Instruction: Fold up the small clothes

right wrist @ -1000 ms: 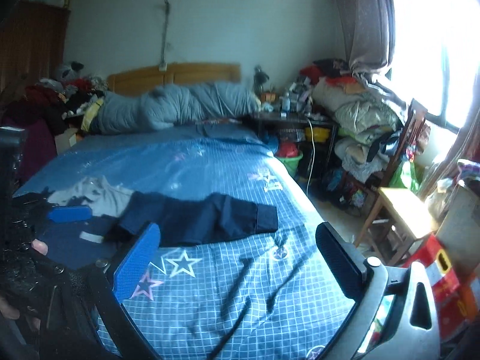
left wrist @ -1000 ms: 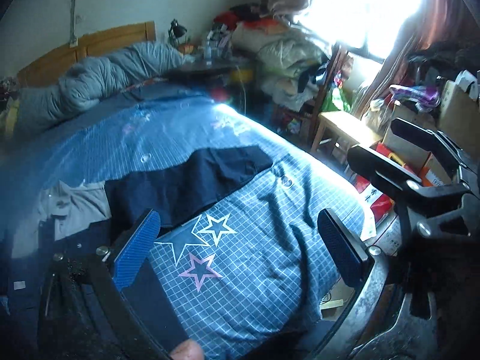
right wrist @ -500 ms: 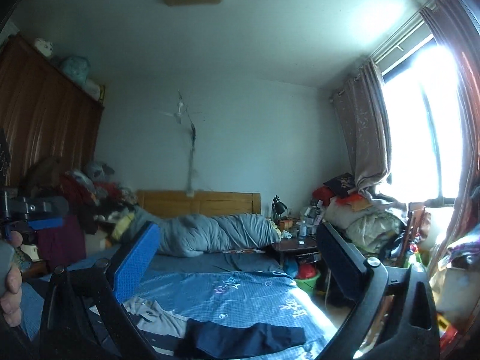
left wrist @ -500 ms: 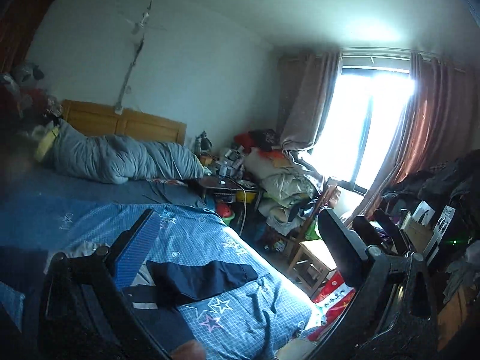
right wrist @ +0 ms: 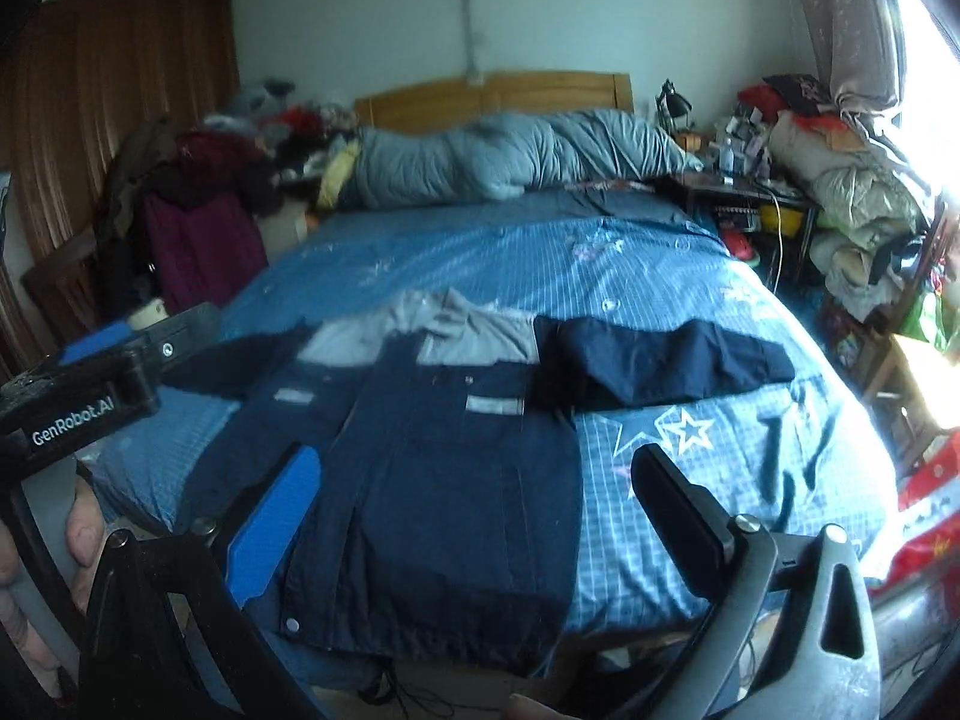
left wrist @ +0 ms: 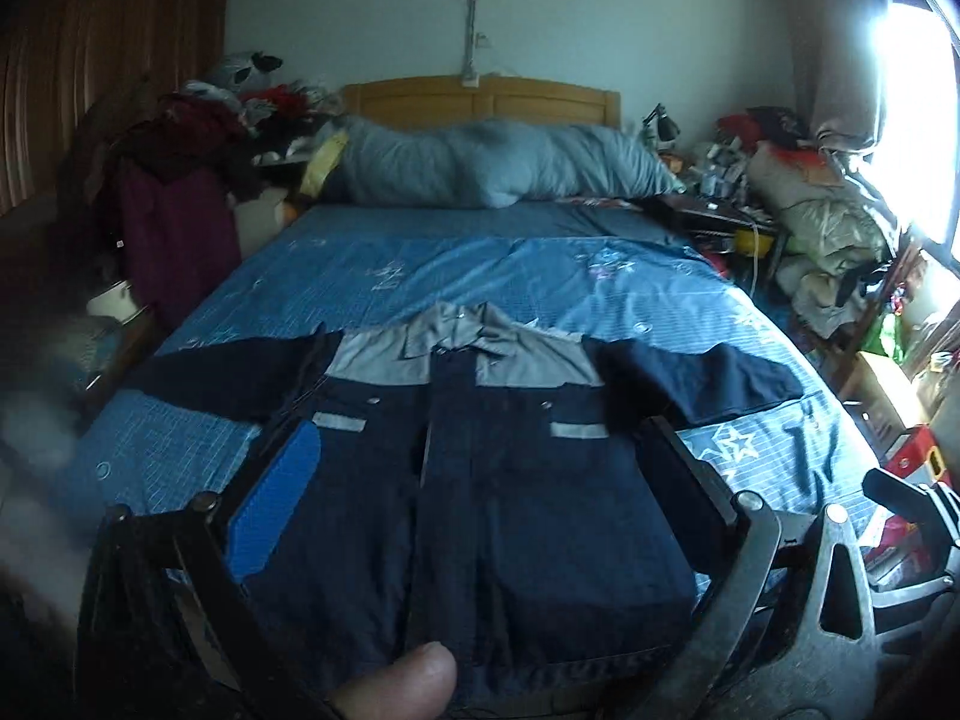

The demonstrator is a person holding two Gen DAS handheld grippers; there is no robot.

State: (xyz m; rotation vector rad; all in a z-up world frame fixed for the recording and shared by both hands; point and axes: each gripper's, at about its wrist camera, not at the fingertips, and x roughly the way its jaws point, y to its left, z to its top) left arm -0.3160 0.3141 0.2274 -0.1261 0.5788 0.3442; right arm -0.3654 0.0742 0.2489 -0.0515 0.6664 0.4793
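Note:
A navy jacket (left wrist: 510, 480) with grey shoulders and collar lies flat, front up, on the blue checked bed (left wrist: 480, 264), sleeves spread to both sides. It also shows in the right wrist view (right wrist: 444, 468). My left gripper (left wrist: 480, 480) is open and empty, held above the jacket's lower half. My right gripper (right wrist: 480, 510) is open and empty, above the jacket's right hem and the bed's front edge. The left gripper's body (right wrist: 90, 384) shows at the left of the right wrist view.
A rolled grey duvet (left wrist: 498, 165) lies at the wooden headboard (left wrist: 480, 99). Piled clothes and a dark red suitcase (left wrist: 174, 240) stand left of the bed. A cluttered side table, bedding stacks (left wrist: 828, 216) and a chair stand on the right by the window.
Both grippers swung up toward the ceiling, then came back down and now face the bed head-on. The jacket now lies spread flat with both sleeves out.

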